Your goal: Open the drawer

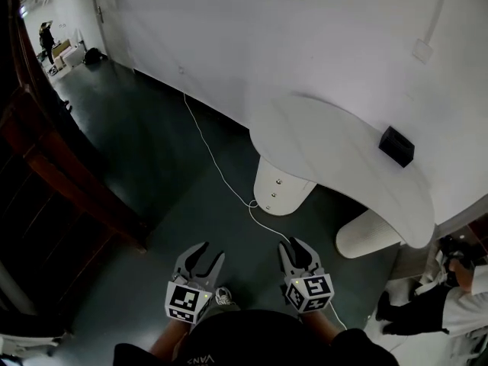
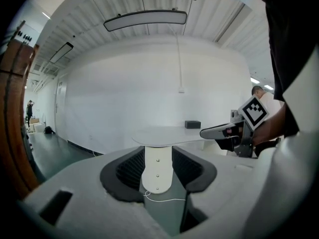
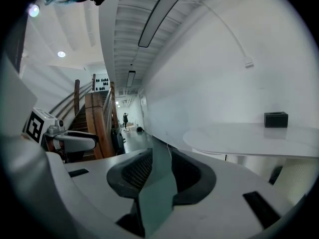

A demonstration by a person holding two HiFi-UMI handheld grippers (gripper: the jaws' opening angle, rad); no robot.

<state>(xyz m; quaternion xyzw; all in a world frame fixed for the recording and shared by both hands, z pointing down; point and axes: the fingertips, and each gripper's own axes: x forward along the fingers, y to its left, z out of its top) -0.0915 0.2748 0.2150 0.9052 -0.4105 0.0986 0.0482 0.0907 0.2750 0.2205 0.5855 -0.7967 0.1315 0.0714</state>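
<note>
Grippers side by side, low over dark floor [image 1: 152, 151], both aimed toward a table. Left gripper [image 1: 211, 252]: spread wide, grips nothing. Right gripper [image 1: 297, 248]: spread a bit less, grips nothing. Ahead, well apart from both: rounded white pedestal [image 1: 279, 185] with three small knobs [image 2: 157, 176] in a column down its front. Whether these mark the drawer, cannot tell. Lines up between the left jaws in left gripper view. Carries white table [image 1: 335, 139] with black box [image 1: 396, 146] on top. White cable [image 1: 221, 170] across floor, past pedestal foot. Second pedestal [image 1: 366, 235] to the right. Wooden stairs [image 1: 69, 174] at left.
</note>
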